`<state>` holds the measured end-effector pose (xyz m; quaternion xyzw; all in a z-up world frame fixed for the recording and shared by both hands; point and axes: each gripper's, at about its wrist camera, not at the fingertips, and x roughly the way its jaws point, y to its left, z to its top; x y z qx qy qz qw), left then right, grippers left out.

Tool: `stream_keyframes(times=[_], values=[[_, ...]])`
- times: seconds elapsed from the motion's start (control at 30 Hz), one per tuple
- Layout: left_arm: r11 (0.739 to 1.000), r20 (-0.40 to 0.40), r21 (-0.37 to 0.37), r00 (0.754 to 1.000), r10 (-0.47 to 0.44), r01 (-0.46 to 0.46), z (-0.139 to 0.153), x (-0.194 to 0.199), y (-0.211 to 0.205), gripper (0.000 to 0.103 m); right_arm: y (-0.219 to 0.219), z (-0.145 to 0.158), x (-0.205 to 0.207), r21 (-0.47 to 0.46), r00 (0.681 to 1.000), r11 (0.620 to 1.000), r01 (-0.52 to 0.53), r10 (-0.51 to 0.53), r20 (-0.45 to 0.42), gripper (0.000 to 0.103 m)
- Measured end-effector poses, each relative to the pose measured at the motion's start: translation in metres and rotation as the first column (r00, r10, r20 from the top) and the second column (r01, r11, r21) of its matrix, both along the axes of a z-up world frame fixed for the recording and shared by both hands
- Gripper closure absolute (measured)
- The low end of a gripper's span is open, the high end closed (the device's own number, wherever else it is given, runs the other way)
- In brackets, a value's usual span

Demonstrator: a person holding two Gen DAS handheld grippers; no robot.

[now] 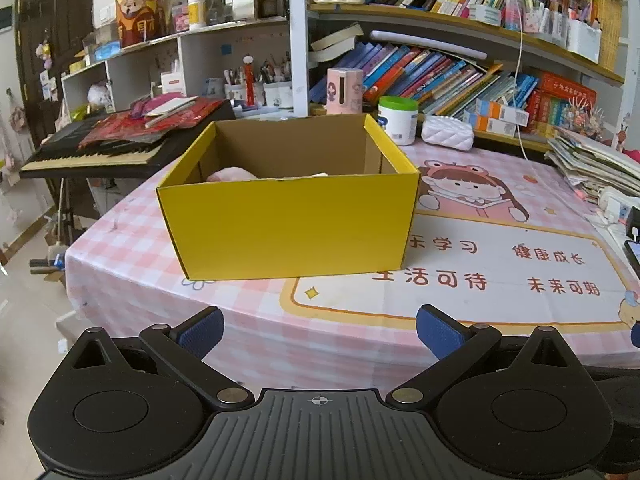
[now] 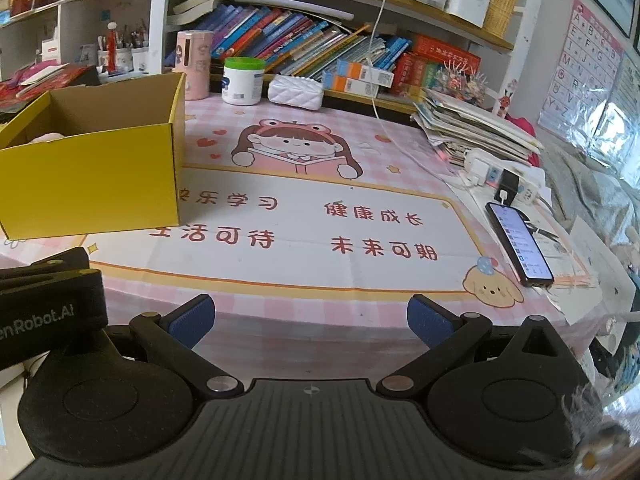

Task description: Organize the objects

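Both hand-held grippers, left [image 1: 320,330] and right [image 2: 311,320], gape empty over counter [image 2: 304,216] edge; bare cloth ahead. Yellow box [image 1: 288,224] at 12 o'clock, open-topped, something pink inside.

I see a table [image 1: 120,248] under a pink checked cloth, against crowded bookshelves [image 1: 460,36]. A keyboard piano [image 1: 92,156] stands to its left over pale floor [image 1: 24,300]. An alphabet poster [image 2: 580,68] hangs at right.
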<state>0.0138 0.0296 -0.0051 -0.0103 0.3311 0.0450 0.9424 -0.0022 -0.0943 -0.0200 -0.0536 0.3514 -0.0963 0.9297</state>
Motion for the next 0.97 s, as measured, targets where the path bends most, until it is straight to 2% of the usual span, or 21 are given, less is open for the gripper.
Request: stream_keyframes(times=[0.73,0.97], values=[[0.998,-0.014,-0.058,1.0,-0.017,0.016,-0.0017,0.0001,-0.0012,0.0,0.0,0.0002,-0.003,0.018,1.0,0.999,-0.027,0.027,0.01,0.0],[0.999,-0.004,-0.051,1.0,-0.013,0.013,-0.0003,-0.0004,-0.0027,0.0,-0.0003,0.0012,-0.003,0.023,0.999,0.999,-0.031,0.031,0.014,0.0]])
